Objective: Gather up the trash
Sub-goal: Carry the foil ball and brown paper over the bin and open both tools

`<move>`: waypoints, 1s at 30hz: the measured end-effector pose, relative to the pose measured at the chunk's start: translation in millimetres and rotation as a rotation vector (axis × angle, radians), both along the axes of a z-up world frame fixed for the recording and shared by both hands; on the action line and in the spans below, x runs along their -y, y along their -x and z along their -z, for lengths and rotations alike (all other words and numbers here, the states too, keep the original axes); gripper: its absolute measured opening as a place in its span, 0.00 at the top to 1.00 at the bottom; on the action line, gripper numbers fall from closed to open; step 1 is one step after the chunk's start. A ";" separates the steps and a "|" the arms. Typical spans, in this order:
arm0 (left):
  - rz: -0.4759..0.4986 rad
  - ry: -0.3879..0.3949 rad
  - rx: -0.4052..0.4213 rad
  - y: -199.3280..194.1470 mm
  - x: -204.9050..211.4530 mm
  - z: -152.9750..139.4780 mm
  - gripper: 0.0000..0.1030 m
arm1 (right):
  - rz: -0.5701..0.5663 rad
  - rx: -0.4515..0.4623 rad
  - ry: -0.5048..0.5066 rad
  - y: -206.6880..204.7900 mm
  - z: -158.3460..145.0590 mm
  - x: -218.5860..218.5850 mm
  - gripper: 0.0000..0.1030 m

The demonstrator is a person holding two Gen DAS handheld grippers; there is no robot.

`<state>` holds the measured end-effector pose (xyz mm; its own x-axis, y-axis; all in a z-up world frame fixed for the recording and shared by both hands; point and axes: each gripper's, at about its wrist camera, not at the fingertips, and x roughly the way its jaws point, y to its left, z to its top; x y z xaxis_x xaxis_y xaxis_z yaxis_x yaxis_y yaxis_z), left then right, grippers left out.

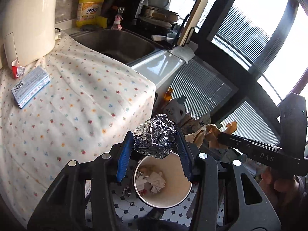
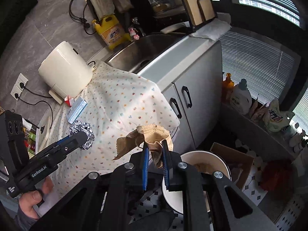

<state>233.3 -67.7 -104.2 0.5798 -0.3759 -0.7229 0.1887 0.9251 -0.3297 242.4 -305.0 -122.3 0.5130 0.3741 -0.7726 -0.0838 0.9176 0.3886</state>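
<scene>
My left gripper [image 1: 155, 140] is shut on a crumpled ball of silver foil [image 1: 156, 136] and holds it above the white trash bin [image 1: 179, 198] on the floor, which holds crumpled paper. In the right wrist view the foil [image 2: 84, 131] shows at the left gripper's tip over the tablecloth edge. My right gripper [image 2: 155, 146] is shut on a crumpled brown paper wrapper [image 2: 152, 134], just left of and above the bin [image 2: 174, 198]. The wrapper also shows in the left wrist view [image 1: 209, 132]. A blue box [image 1: 30, 86] and a red packet [image 1: 17, 71] lie on the tablecloth.
A flowered tablecloth [image 1: 77, 100] covers the counter beside a steel sink [image 1: 119, 42]. A cream appliance [image 1: 28, 23] and a yellow detergent jug [image 1: 90, 5] stand at the back. Bottles and bags [image 2: 242, 98] line the window ledge. A cardboard box [image 2: 234, 159] sits on the tiled floor.
</scene>
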 end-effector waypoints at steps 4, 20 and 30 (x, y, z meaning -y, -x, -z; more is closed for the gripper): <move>0.028 -0.001 -0.044 6.9 23.0 18.4 0.55 | 0.014 -0.027 0.007 9.3 13.5 18.6 0.87; 0.129 0.028 -0.218 23.1 111.7 95.7 0.45 | 0.061 -0.151 0.067 40.2 65.7 86.4 0.87; 0.077 -0.002 -0.202 22.1 103.9 94.3 0.24 | 0.042 -0.176 0.064 35.5 76.5 86.5 0.86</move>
